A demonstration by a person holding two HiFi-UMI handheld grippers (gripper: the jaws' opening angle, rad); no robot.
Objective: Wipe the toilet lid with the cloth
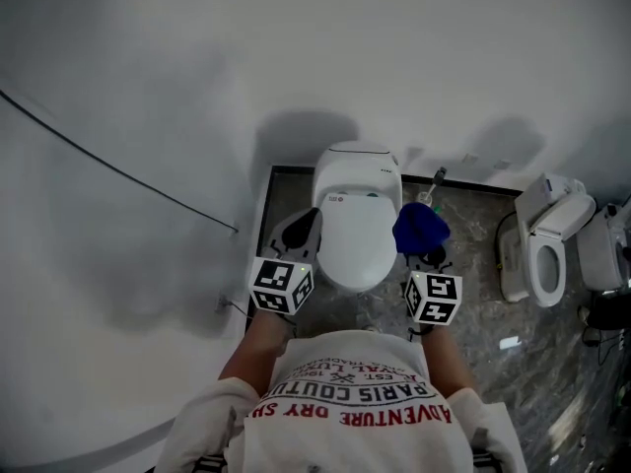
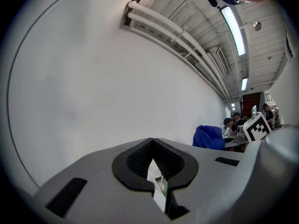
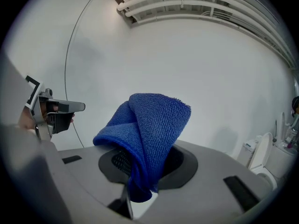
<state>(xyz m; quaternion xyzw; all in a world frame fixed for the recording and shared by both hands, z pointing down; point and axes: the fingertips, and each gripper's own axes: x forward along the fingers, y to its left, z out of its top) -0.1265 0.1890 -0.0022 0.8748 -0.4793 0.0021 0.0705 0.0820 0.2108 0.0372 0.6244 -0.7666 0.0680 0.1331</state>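
Observation:
The white toilet (image 1: 355, 220) stands against the wall with its lid (image 1: 353, 239) down. My left gripper (image 1: 299, 231) hovers by the lid's left edge. In the left gripper view, the left gripper (image 2: 157, 166) is shut with nothing in it and points up at the white wall. My right gripper (image 1: 424, 246) is beside the lid's right edge, shut on a bunched blue cloth (image 1: 421, 227). The cloth (image 3: 148, 132) sticks up out of the right gripper (image 3: 140, 174) and hides its fingertips. Neither gripper touches the lid.
A second white toilet (image 1: 548, 256) with its seat raised stands to the right on the dark marble floor (image 1: 483, 294). A toilet brush (image 1: 432, 187) leans by the wall. A thin black cable (image 1: 118, 170) runs across the white wall at left. People sit far off (image 2: 236, 123).

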